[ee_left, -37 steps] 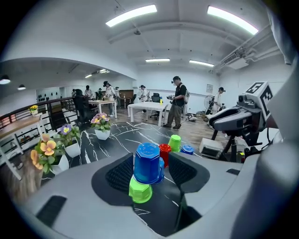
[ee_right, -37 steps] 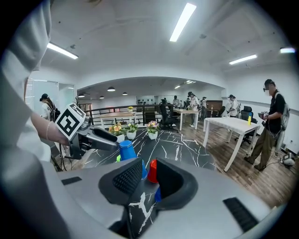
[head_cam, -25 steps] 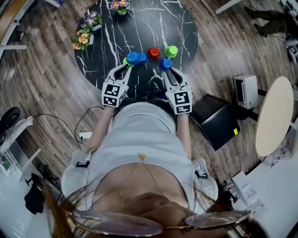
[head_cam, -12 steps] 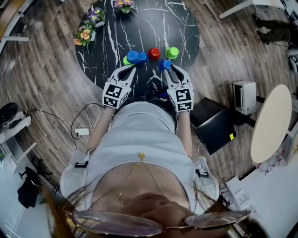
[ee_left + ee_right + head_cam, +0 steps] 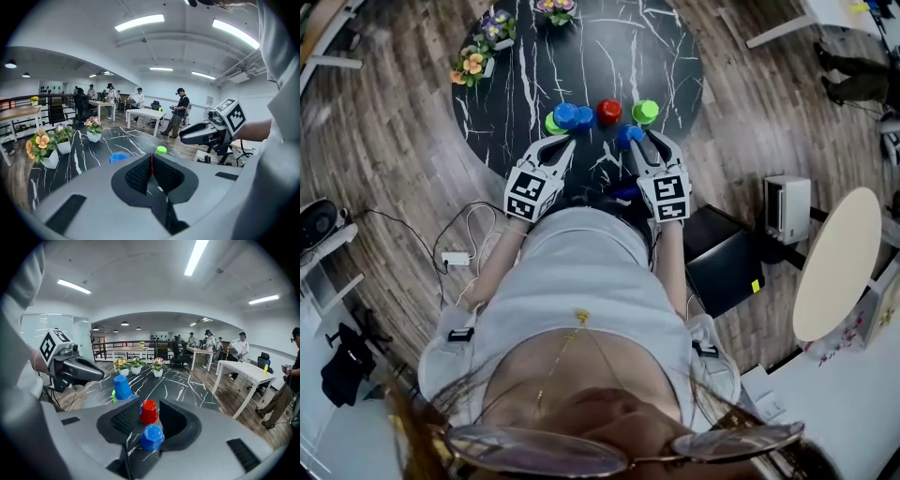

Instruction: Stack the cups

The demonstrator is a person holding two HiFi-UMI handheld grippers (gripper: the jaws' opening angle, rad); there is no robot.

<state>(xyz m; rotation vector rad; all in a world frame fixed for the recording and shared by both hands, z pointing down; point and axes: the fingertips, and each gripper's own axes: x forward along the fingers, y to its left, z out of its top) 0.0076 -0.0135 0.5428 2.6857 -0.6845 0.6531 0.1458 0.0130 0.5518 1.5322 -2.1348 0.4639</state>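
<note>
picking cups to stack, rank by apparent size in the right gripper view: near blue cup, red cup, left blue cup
1. near blue cup, slightly largest, but it is nearest the camera, so unsure.
2. red cup and left blue cup look alike; not ranked.

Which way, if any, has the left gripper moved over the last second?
Yes: the left gripper has drawn back from the stacked blue cup, toward the person.

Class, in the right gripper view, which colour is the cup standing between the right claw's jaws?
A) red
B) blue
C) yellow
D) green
B: the blue cup stands upside down between the jaws of the right claw, which have just been opening; the red cup stands beyond them.
</note>
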